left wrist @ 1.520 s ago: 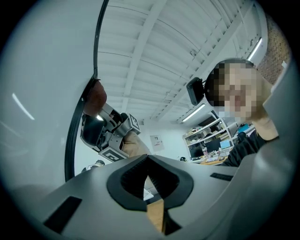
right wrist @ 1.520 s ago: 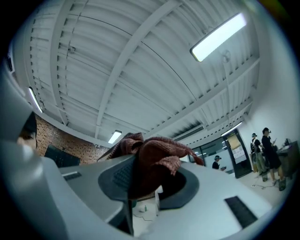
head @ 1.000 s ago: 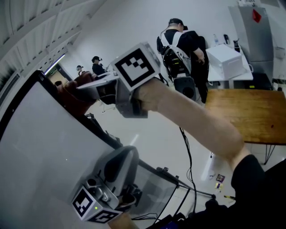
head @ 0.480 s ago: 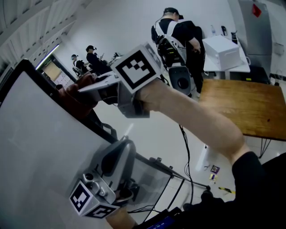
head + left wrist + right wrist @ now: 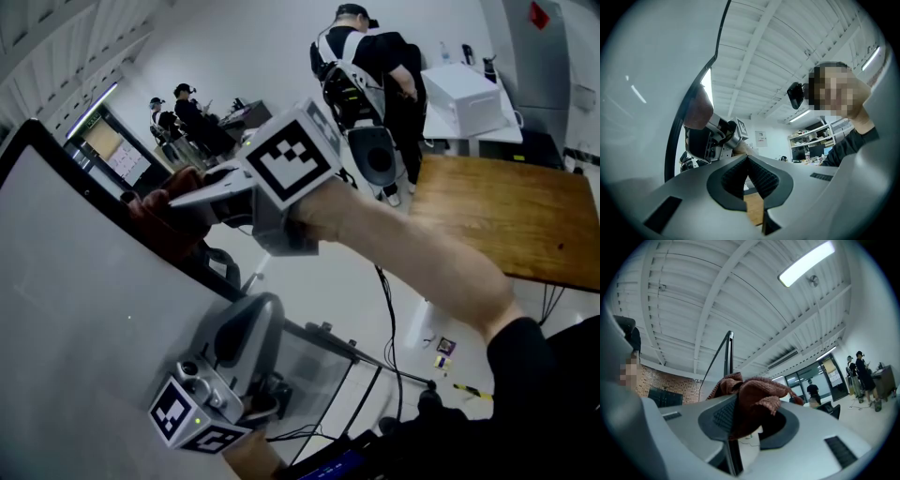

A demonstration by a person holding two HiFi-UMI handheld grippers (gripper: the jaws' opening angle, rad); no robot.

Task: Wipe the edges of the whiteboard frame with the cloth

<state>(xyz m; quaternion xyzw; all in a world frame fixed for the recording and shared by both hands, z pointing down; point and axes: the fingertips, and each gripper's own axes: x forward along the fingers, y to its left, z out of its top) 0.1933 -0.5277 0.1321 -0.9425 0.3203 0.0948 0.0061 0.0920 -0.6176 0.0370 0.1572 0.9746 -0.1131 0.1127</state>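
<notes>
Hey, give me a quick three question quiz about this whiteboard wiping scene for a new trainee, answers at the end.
1. True or false: the left gripper is shut with nothing in it.
2. What does the right gripper hold? A) a sponge B) a reddish-brown cloth C) a marker
3. Fill in: the cloth rests against the whiteboard's black ____.
Key: 1 true; 2 B; 3 frame.

The right claw (image 5: 746,420), carried on a bare forearm (image 5: 412,262) stretched up and to the left, is clamped on a reddish cloth (image 5: 759,392). The left claw (image 5: 747,161) sits lower, pointing upward, its jaws pressed together with nothing between them.
</notes>
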